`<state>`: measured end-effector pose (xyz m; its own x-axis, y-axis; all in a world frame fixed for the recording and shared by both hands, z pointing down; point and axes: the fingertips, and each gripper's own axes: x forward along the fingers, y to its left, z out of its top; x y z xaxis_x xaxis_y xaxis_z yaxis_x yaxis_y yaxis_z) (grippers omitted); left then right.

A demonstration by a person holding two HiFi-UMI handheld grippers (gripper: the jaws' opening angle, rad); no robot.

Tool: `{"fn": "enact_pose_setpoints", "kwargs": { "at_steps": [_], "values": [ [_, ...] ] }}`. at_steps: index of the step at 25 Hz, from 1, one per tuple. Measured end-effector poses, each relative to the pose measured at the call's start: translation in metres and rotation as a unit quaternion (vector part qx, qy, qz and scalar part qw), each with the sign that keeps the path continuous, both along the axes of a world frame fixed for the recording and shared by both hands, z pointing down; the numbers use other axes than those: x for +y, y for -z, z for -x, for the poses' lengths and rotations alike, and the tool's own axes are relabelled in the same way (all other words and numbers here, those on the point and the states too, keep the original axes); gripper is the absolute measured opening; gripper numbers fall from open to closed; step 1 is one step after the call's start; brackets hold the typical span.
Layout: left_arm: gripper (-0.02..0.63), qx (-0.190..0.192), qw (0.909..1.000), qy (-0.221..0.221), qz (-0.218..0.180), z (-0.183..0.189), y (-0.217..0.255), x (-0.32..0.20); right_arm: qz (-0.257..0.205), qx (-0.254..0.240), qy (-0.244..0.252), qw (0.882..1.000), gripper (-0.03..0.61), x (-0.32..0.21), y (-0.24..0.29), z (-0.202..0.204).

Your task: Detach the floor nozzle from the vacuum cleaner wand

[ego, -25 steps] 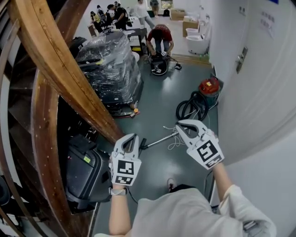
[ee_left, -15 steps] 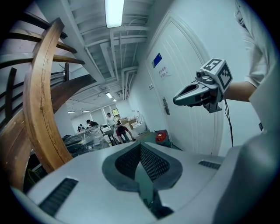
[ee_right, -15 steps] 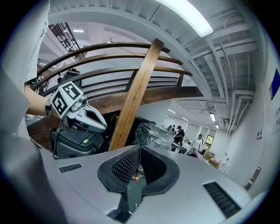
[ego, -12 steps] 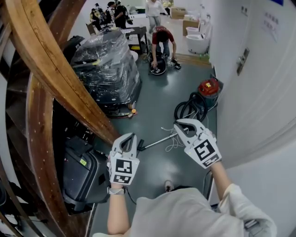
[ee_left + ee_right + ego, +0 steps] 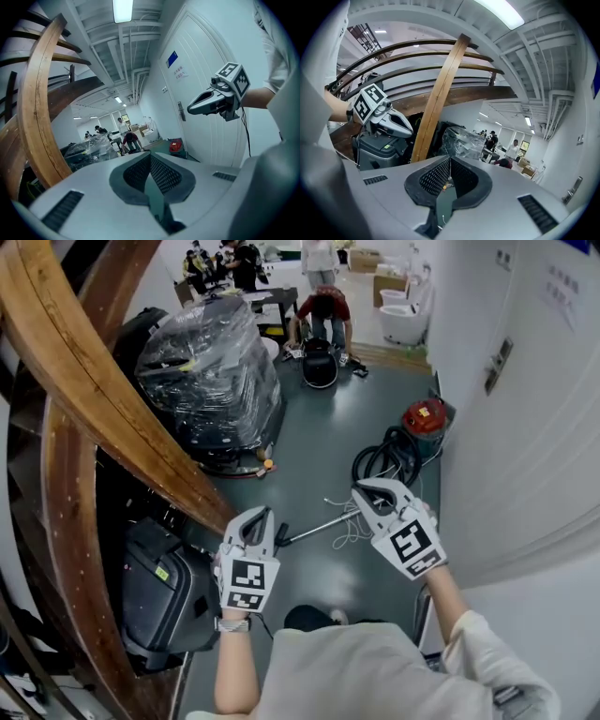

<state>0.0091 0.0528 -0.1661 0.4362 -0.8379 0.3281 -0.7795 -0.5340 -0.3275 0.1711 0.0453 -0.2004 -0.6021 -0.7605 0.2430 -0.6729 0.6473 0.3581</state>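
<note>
Two grippers hover over a grey floor [image 5: 328,427], each with jaws closed together and holding nothing. Between the left gripper [image 5: 262,514] and right gripper [image 5: 359,489] a thin metal wand [image 5: 317,527] lies on the floor, near its right edge by the wall. Its dark left end is probably the nozzle [image 5: 281,535], though too small to be sure. A black hose [image 5: 382,461] and red vacuum [image 5: 424,415] lie beyond. The wand looks stiff, light and smooth, so likely slippery; grip it beside the joint, and the nozzle by its neck. A blue door sign [image 5: 172,58] is unreadable.
</note>
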Motion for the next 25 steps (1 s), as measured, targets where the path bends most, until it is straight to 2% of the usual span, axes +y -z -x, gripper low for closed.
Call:
{"fn": "enact_pose_setpoints", "kwargs": {
  "at_steps": [9,17,25],
  "values": [
    [-0.002,0.005,0.9999,-0.004,0.011,0.005,-0.011,-0.036,0.034,-0.008,0.007,0.999,0.031,-0.026,-0.015,0.006],
    [-0.002,-0.001,0.9995,-0.022,0.022,0.025,-0.026,-0.095,0.060,-0.038,0.007,0.997,0.031,-0.080,-0.023,0.032],
    [-0.002,-0.002,0.9986,-0.043,0.031,0.053,-0.040,-0.160,0.053,-0.018,0.007,0.998,0.029,-0.141,-0.027,0.070]
  ]
}}
